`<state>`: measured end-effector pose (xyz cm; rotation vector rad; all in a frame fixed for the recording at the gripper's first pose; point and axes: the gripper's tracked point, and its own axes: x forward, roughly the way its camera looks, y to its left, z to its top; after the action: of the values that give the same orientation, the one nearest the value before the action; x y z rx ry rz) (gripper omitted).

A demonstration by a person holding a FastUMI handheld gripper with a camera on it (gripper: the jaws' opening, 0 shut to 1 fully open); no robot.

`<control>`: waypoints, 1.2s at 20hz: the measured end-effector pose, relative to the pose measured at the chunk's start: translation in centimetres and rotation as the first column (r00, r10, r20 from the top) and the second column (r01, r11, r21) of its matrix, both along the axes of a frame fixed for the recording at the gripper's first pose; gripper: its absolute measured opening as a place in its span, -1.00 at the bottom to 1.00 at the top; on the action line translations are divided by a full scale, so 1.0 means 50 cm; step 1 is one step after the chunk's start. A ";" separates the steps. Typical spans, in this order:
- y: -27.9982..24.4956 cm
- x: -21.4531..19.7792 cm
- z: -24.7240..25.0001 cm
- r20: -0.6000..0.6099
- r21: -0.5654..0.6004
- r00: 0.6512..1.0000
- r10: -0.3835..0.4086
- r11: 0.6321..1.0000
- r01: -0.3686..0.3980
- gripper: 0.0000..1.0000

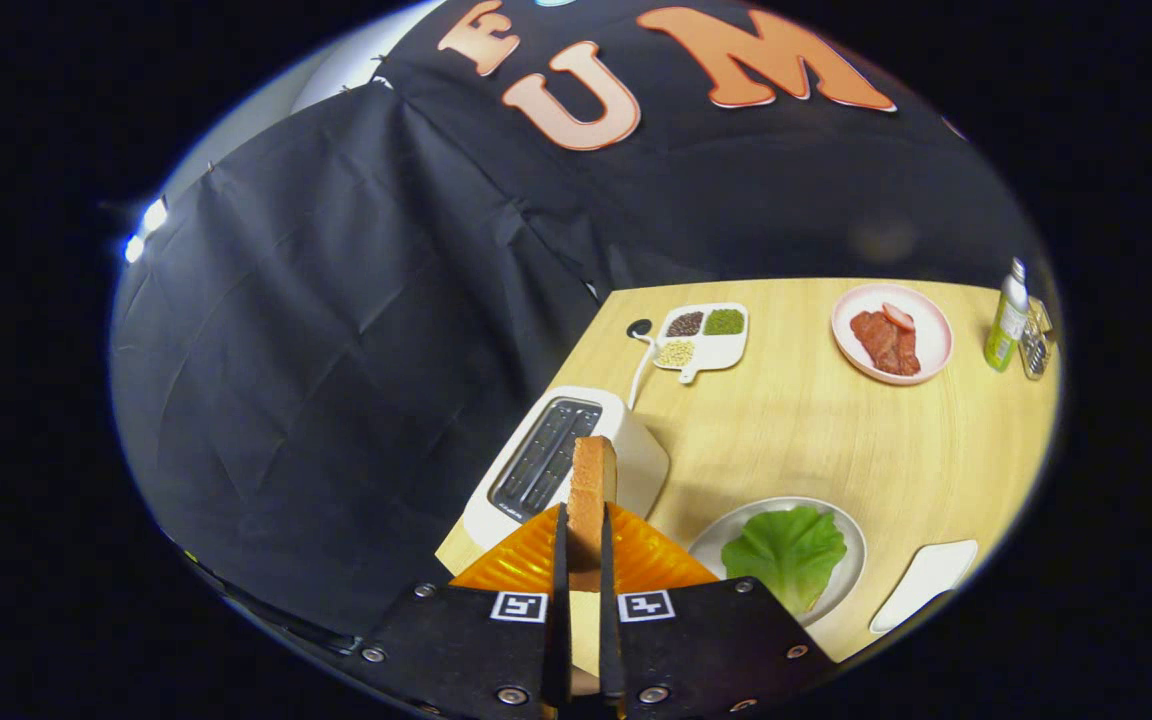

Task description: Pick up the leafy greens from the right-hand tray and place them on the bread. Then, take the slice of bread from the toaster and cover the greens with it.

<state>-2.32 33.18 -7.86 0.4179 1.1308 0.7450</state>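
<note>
Wooden table (816, 430), unreadable toaster (576, 460) mark; tongs (581, 560) clamping bread slice (591, 490).

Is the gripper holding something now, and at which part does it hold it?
Yes. The gripper is shut on the slice of bread, held on edge, with both fingers pressing on the flat faces of its near end, above the toaster.

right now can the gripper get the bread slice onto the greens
Probably yes: the gripper is shut on the bread slice, lifted clear of the toaster, and nothing stands between it and the greens.
</note>
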 end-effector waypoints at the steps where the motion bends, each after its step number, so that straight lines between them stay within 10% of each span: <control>1: -0.011 -0.004 -0.019 -0.014 0.003 1.000 -0.002 1.000 0.002 -0.77; 20: -0.218 -0.039 -0.302 -0.044 -0.050 0.996 -0.081 0.996 0.078 -0.77; 24: -0.228 -0.047 -0.317 0.001 -0.082 0.999 -0.054 0.995 0.054 -0.48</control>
<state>-4.67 21.75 -23.72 0.3786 1.1432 0.6491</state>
